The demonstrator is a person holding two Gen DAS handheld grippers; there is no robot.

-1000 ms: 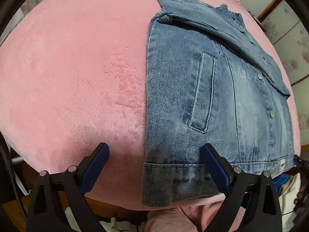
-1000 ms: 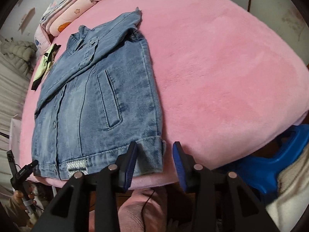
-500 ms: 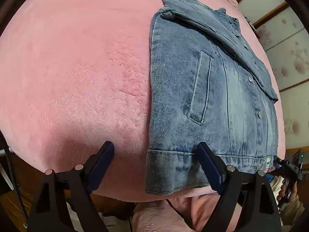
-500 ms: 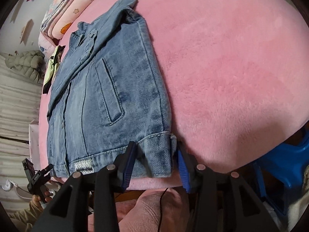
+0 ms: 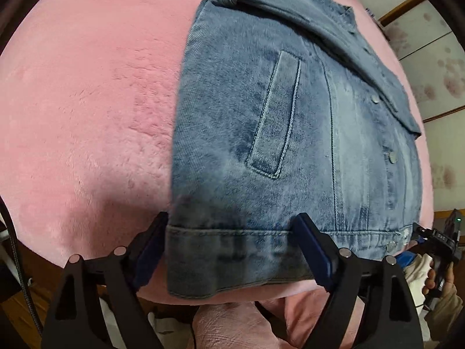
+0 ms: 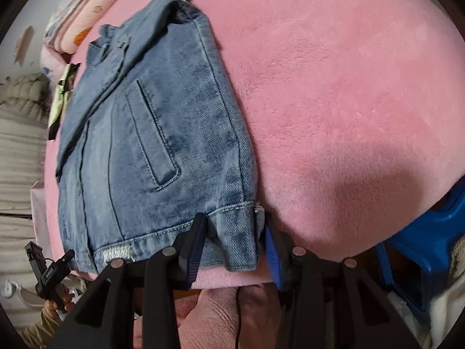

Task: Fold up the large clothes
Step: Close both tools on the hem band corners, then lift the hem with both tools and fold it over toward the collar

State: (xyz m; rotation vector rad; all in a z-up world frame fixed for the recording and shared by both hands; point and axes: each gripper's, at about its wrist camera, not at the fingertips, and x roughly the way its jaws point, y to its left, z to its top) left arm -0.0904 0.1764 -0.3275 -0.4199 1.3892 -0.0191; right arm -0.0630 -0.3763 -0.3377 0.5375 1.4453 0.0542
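Note:
A blue denim jacket [image 5: 290, 133] lies flat on a pink plush bed cover [image 5: 87, 101], front up, sleeves folded across the chest. Its hem hangs over the near bed edge. My left gripper [image 5: 232, 244] is open, its blue-padded jaws either side of the jacket's left hem corner. In the right wrist view the jacket [image 6: 162, 133] lies at left. My right gripper [image 6: 232, 241] is open, jaws either side of the right hem corner, which sits between them. The other gripper shows small in each view's far lower corner.
Folded pink bedding [image 6: 87, 8] and a green-black item [image 6: 62, 96] lie beyond the jacket's collar. A blue plastic stool [image 6: 430, 250] stands at the bed's right. Wide bare pink cover [image 6: 348, 101] lies on both sides of the jacket.
Both grippers have moved forward to the jacket's hem. The left jaws now bracket the left corner and the right jaws bracket the right corner. The jacket has not moved.

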